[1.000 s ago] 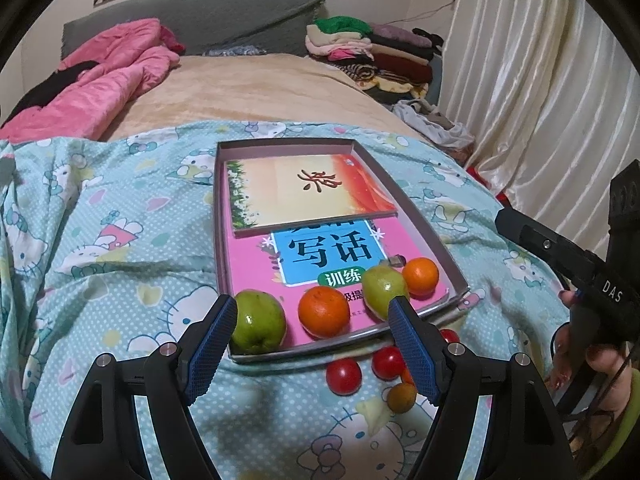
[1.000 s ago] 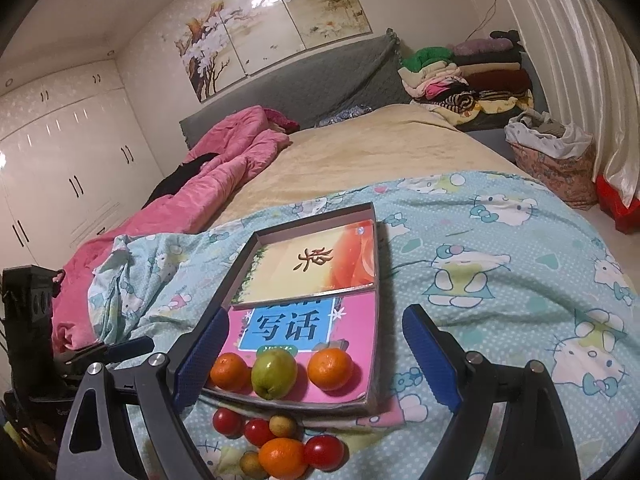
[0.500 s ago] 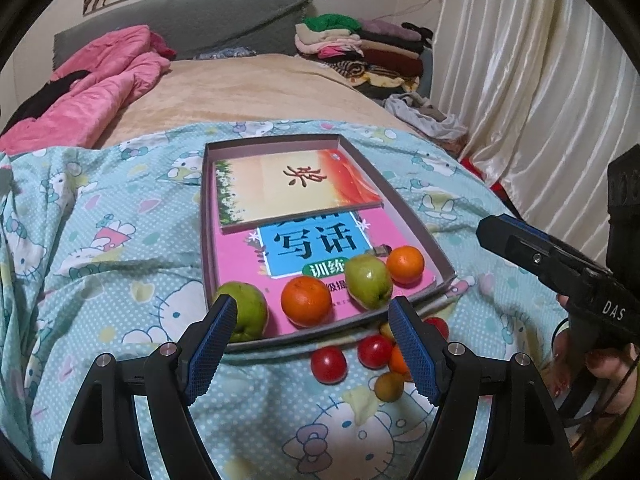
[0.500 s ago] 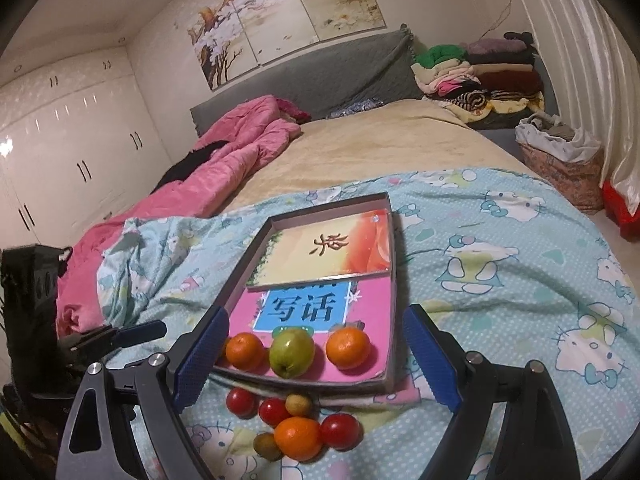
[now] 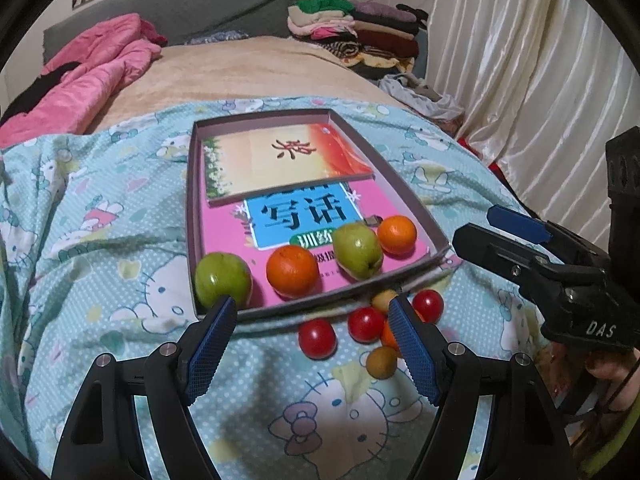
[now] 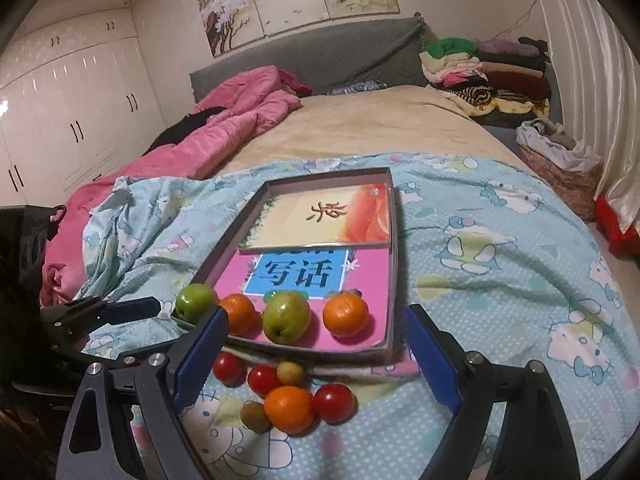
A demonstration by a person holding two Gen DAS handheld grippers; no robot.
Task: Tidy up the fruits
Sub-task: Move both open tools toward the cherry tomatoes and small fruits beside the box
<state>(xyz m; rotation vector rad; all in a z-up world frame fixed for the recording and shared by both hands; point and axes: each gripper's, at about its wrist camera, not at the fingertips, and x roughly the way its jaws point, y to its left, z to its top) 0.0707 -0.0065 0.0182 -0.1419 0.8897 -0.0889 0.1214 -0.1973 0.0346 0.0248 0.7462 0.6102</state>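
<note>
right wrist view: right gripper (image 6: 316, 350) jaws wide, empty, over loose pile on blanket (image 6: 500, 280): orange (image 6: 289, 408), tomatoes (image 6: 334, 403). left gripper (image 5: 312, 338) released too, empty. tray (image 6: 394, 264) holds two oranges, two green fruits (image 6: 286, 316) in row. judged about half done; pile left to place.

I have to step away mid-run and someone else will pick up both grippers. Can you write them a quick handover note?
Left gripper: open, empty, short of the tray's near edge.
Right gripper: open, empty, above the loose pile.
In the tray: two green fruits and two oranges, in a row at its near end.
Left on the blanket: three tomatoes, one orange, two small brownish fruits.
</note>
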